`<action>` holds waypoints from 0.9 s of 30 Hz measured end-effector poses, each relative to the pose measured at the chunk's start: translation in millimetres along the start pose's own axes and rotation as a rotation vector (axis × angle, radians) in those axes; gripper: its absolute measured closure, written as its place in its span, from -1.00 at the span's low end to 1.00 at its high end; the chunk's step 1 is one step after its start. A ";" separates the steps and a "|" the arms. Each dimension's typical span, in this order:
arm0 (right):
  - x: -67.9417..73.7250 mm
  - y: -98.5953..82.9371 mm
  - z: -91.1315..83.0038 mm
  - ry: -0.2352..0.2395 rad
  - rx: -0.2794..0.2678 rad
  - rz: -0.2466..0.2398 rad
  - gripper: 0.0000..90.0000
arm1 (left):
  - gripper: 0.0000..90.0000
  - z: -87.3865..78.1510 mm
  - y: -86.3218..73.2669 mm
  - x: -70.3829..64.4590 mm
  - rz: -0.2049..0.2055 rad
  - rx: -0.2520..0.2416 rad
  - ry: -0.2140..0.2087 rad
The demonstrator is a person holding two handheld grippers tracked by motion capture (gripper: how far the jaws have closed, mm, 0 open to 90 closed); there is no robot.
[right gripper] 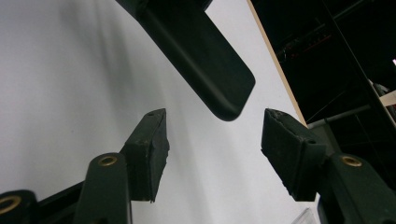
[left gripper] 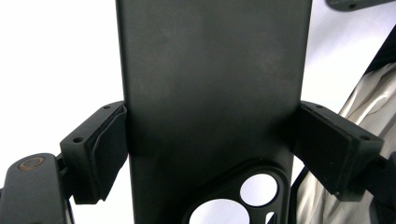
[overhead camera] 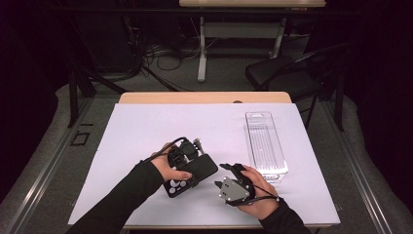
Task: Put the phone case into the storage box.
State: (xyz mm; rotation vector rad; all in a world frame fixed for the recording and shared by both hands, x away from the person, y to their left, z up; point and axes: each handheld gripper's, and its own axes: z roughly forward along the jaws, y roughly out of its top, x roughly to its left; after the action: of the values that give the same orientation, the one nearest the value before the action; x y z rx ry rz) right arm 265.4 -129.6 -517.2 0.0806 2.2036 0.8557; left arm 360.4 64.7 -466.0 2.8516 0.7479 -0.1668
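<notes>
The left gripper (left gripper: pixel 210 140) is clamped across the long edges of a matte black phone case (left gripper: pixel 210 84), held just above the white table (overhead camera: pixel 146 131); that pick-up looks done. The right gripper (right gripper: pixel 215 140), jaws apart, sits just short of the case's rounded corner, nothing grasped, with the clear ribbed plastic tray (overhead camera: pixel 265 144) lying empty beside it

A matte black, flat rectangular phone case (left gripper: pixel 212 88) with rounded corners and round camera cutouts at one end is seen lifted above the white counter (overhead camera: pixel 146 126), well left of the clear plastic tray (overhead camera: pixel 265 144), clamped across its width.
</notes>
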 end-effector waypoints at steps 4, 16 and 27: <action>2.2 0.3 0.4 -0.006 0.010 -0.038 -0.09 | -0.67 1.1 1.5 -1.2 0.005 0.005 -0.004; 7.6 1.0 2.9 -0.025 0.020 -0.117 -0.05 | -0.67 7.9 8.3 -7.5 0.020 0.021 -0.017; 12.2 1.5 4.0 -0.037 0.027 -0.212 0.03 | -0.67 12.8 17.2 -15.7 0.046 0.039 -0.031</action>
State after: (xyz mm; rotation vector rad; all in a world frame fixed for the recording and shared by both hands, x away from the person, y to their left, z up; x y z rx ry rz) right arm 259.1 -122.5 -526.0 -0.1211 2.1435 0.7014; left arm 354.5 39.9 -473.4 2.8927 0.6795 -0.2213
